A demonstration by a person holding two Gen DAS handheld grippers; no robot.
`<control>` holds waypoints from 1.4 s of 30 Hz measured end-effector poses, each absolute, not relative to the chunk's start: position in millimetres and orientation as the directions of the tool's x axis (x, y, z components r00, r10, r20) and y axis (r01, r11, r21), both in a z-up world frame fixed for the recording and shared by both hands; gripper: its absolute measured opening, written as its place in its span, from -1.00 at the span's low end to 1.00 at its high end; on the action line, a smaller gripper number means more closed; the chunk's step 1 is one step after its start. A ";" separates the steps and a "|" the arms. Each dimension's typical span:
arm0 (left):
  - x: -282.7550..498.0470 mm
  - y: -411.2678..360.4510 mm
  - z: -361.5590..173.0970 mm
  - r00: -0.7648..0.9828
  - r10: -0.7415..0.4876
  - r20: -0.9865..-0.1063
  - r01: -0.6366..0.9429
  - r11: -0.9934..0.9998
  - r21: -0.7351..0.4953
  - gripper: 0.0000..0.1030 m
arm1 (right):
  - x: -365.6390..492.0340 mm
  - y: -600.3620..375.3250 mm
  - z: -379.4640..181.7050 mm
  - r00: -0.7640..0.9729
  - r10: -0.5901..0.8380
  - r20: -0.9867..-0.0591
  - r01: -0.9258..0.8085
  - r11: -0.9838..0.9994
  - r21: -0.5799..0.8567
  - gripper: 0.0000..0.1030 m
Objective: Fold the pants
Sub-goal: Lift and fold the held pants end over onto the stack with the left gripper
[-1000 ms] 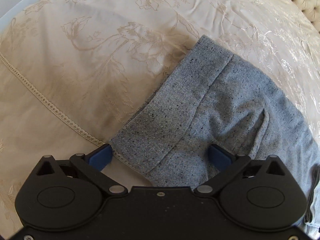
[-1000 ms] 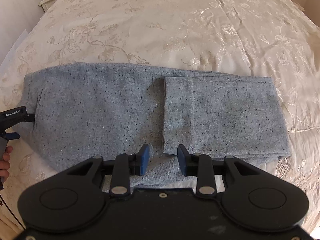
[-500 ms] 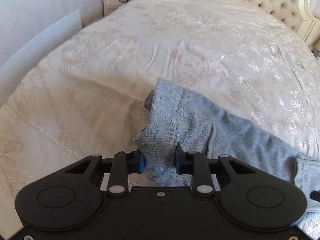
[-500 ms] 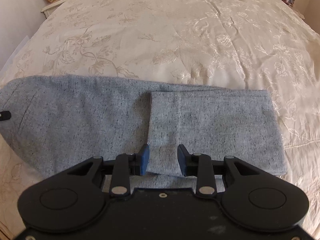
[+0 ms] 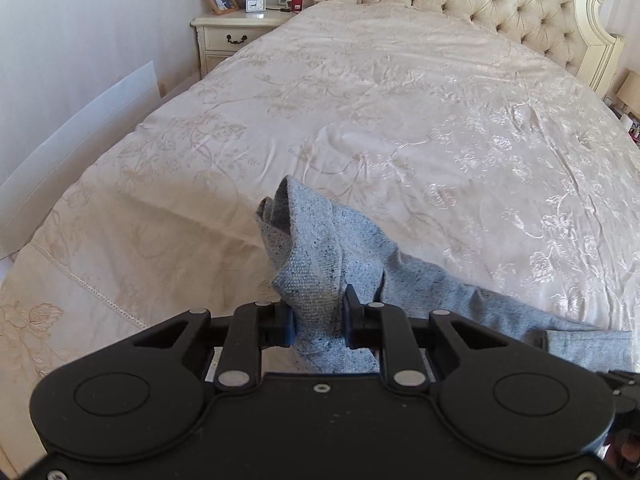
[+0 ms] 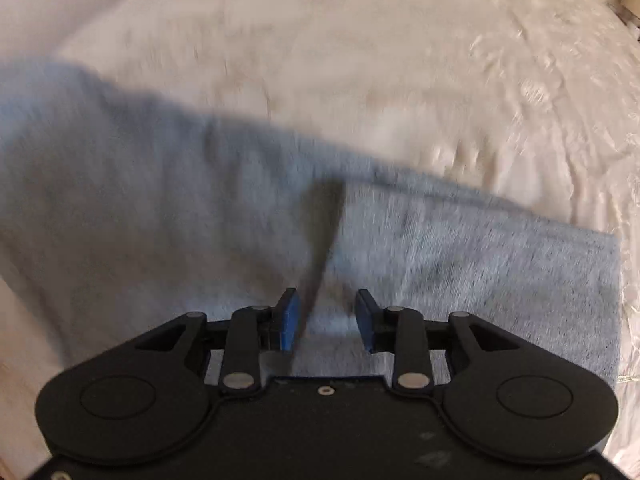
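The grey speckled pants (image 5: 320,240) lie across the cream bedspread (image 5: 400,120). My left gripper (image 5: 320,320) has its jaws closing, pads pressing on a bunched end of the pants. That end is lifted off the bed and stands up in a peak. In the blurred right wrist view the pants (image 6: 140,200) spread to the left, with a folded-over leg part (image 6: 480,272) on the right. My right gripper (image 6: 328,318) is open just above the fold's edge. Fabric shows below the gap, and the pads do not pinch it.
A tufted headboard (image 5: 480,0) closes off the far end of the bed. A nightstand (image 5: 236,36) with a lamp, clock and photo frame stands at the far left. A white panel (image 5: 80,140) leans by the left wall. The bed's edge runs along the left.
My left gripper went from wide open around the pants' end to shut on it, then lifted it off the bed. My right gripper came closer to the folded leg's edge.
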State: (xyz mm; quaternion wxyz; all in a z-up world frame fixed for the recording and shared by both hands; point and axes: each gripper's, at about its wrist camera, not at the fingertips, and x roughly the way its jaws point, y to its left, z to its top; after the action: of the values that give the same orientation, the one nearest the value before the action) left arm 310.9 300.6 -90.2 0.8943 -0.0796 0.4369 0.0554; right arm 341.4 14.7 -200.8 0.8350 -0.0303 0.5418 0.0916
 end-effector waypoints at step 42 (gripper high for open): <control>282.3 26.4 -22.8 0.662 -0.368 -0.653 0.308 0.928 -0.210 -0.99 | 272.3 -151.5 -164.3 0.418 0.207 -0.885 0.025 0.971 0.239 -0.35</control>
State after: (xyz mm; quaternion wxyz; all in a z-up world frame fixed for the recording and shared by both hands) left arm 282.3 26.4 -22.8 0.9108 -0.0405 0.3666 -0.1855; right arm 272.3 -151.5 -164.3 0.8350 0.1078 0.5368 0.0545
